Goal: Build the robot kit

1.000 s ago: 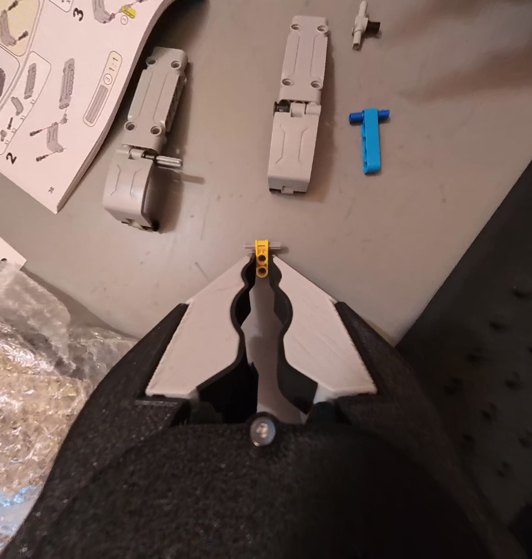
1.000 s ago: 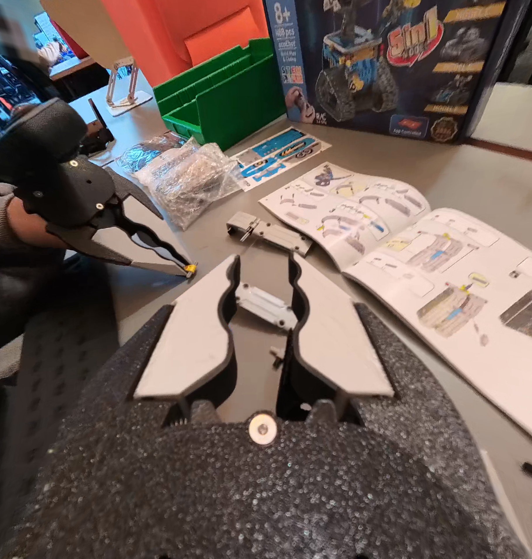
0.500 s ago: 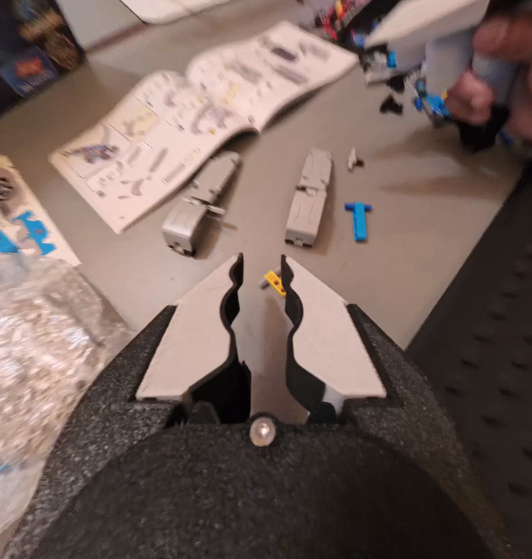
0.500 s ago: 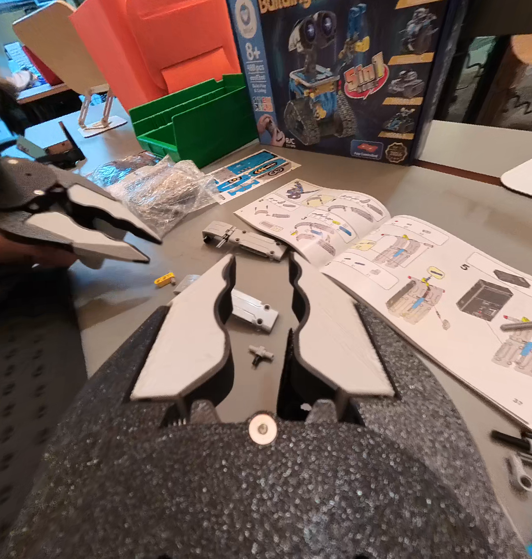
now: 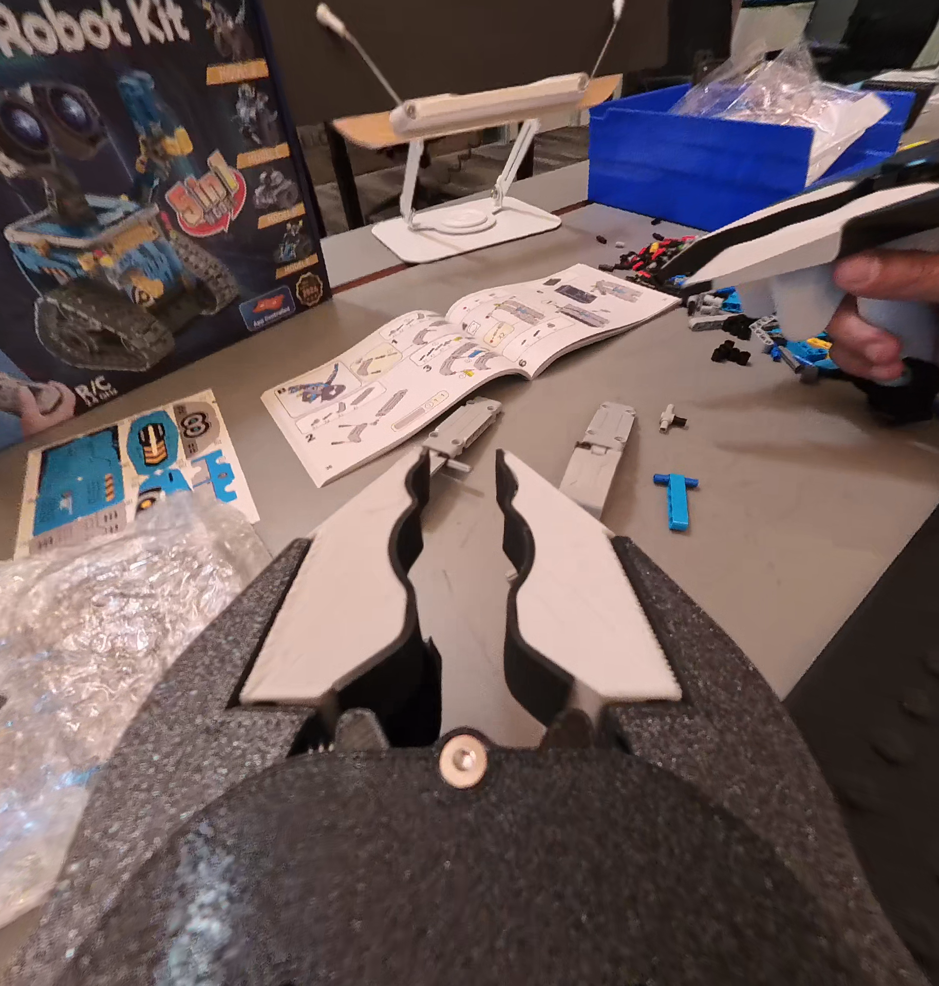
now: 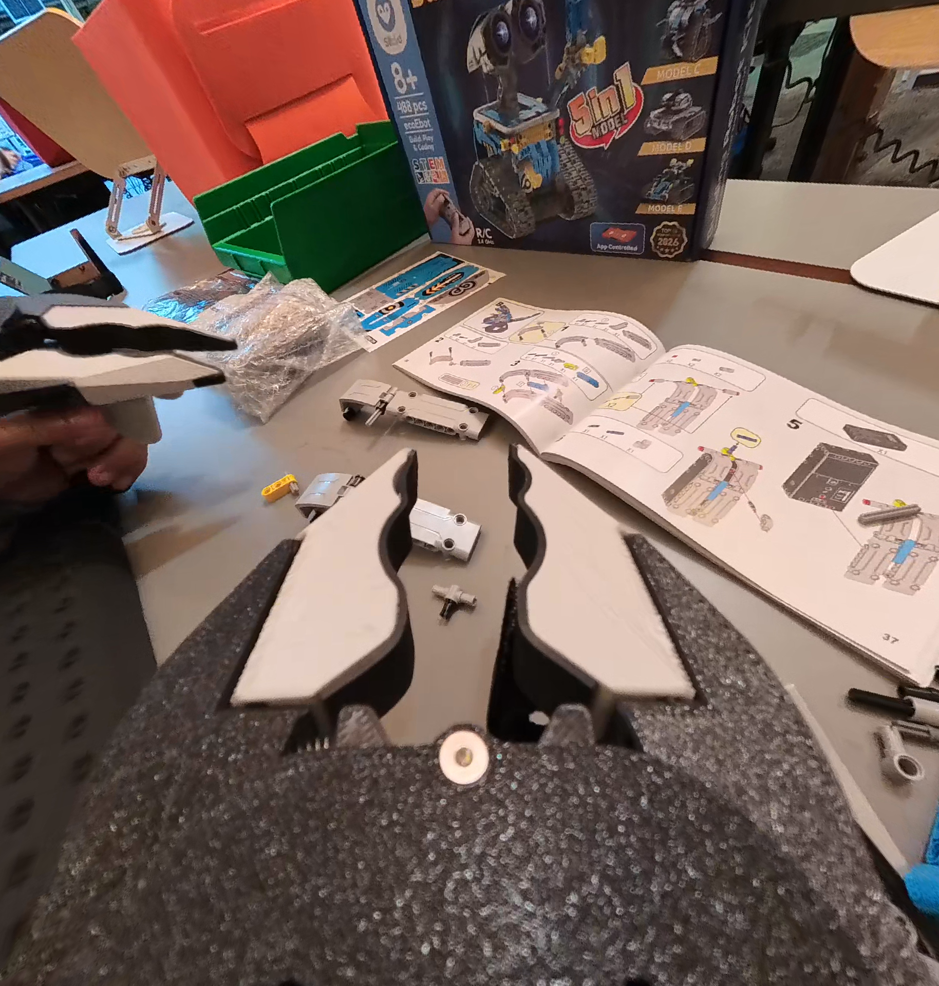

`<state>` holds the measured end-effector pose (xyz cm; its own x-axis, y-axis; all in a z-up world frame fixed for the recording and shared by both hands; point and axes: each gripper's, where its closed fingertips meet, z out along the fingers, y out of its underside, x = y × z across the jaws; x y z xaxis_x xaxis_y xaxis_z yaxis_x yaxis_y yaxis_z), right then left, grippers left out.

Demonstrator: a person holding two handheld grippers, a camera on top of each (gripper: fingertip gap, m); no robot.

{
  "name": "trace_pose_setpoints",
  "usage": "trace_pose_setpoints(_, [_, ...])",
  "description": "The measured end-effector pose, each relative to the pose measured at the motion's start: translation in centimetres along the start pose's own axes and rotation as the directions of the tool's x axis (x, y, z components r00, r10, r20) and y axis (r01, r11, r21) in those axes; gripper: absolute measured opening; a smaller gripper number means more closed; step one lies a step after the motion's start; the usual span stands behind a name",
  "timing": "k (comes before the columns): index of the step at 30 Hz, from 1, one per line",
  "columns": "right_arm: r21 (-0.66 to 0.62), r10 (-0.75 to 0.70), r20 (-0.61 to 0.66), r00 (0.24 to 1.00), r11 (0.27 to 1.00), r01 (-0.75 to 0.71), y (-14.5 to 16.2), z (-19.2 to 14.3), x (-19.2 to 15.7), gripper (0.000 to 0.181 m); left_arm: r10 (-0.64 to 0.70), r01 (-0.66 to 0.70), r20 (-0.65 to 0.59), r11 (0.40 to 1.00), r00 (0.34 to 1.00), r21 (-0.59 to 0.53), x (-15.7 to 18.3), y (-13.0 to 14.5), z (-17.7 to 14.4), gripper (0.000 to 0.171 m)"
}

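Left claw [image 5: 461, 464] hovering above the desk [image 5: 777, 560], jaws standing apart, nothing gripped between them. Just beyond its tips, one long grey block [image 5: 464, 427] with a pin sticking out is lying beside the near edge of the open instruction booklet [image 5: 456, 352]; a second long grey block [image 5: 598, 453] is lying to the right of it, partly behind the right finger. Further right, a small blue T-shaped piece [image 5: 676, 499] and a small grey-and-black peg [image 5: 670, 418] are sitting well apart from each other. Crinkled clear plastic wrap [image 5: 83, 640] is lying at the left, a sticker sheet [image 5: 110, 469] just behind it, and a large printed box [image 5: 126, 187] is standing at the back. Right claw [image 6: 462, 461] also hovering with jaws apart and empty. Between its fingers, a grey block [image 6: 446, 528] is showing, partly hidden by the left finger, with a small grey peg [image 6: 453, 598] nearer the camera. A small yellow piece [image 6: 278, 486] is lying on the desk left of that block, below the other claw held in a hand [image 6: 56, 453]. A green bin [image 6: 318, 213] is standing behind the wrap.
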<state>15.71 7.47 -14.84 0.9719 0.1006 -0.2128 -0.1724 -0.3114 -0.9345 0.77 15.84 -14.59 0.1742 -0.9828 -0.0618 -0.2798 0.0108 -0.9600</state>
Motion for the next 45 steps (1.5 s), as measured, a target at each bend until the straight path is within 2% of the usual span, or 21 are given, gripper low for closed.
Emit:
trace_pose_setpoints(3, [-0.001,0.013,0.004,1.0,1.0,-0.013,0.1,0.0,0.0,0.033,0.023,-0.023,0.005,0.999,1.0,0.033,0.2,-0.6,-0.1,0.023])
trace_pose_setpoints(9, [-0.016,0.001,-0.014,1.0,1.0,-0.001,0.5,0.3,0.3,0.033,-0.059,0.059,0.007,0.998,0.998,0.014,-1.3,-0.4,1.2,0.023])
trace_pose_setpoints(19, [-0.068,-0.117,-0.008,0.993,0.991,0.116,1.0,0.8,-1.3,0.031,-0.062,0.061,-0.015,0.997,0.998,-0.049,-1.1,0.3,3.4,0.024])
trace_pose_setpoints(25, [-0.201,-0.17,-0.074,0.983,0.968,0.153,2.8,0.3,0.0,0.028,-0.115,0.111,-0.045,0.99,0.992,-0.086,-1.1,1.0,3.7,0.025])
trace_pose_setpoints(27, [-0.246,-0.168,-0.057,0.984,0.958,0.149,3.4,-0.2,0.2,0.027,-0.117,0.112,-0.059,0.99,0.991,-0.089,-0.9,0.9,3.7,0.025])
trace_pose_setpoints(29, [-0.297,-0.128,0.011,0.992,0.947,0.125,4.3,-0.4,-0.3,0.027,-0.108,0.098,-0.094,0.99,0.99,-0.105,-0.4,0.3,4.0,0.026])
trace_pose_setpoints(31, [-0.358,-0.052,0.079,0.995,0.931,0.077,5.5,-0.4,-0.7,0.027,-0.098,0.073,-0.16,0.985,0.982,-0.155,0.2,-0.2,4.9,0.032])
trace_pose_setpoints(34, [-0.396,0.018,0.136,0.991,0.917,0.037,6.1,-0.4,-1.2,0.029,-0.081,-0.013,-0.255,0.938,0.963,-0.346,0.2,1.3,7.3,0.047])
trace_pose_setpoints(38, [-0.484,-0.039,0.177,0.983,0.866,0.121,8.3,-1.5,-1.0,0.025,-0.008,-0.141,-0.284,0.854,0.959,-0.501,-2.0,3.4,10.4,0.049])
trace_pose_setpoints(42, [-0.495,-0.097,0.192,0.977,0.85,0.182,9.0,-1.2,-1.4,0.023,-0.055,-0.152,-0.351,0.832,0.935,-0.534,-1.3,3.6,11.5,0.049])
trace_pose_setpoints(45, [-0.494,-0.139,0.172,0.975,0.844,0.207,9.1,-0.4,-1.2,0.023,-0.06,-0.135,-0.406,0.891,0.912,-0.434,1.3,0.3,10.8,0.046])
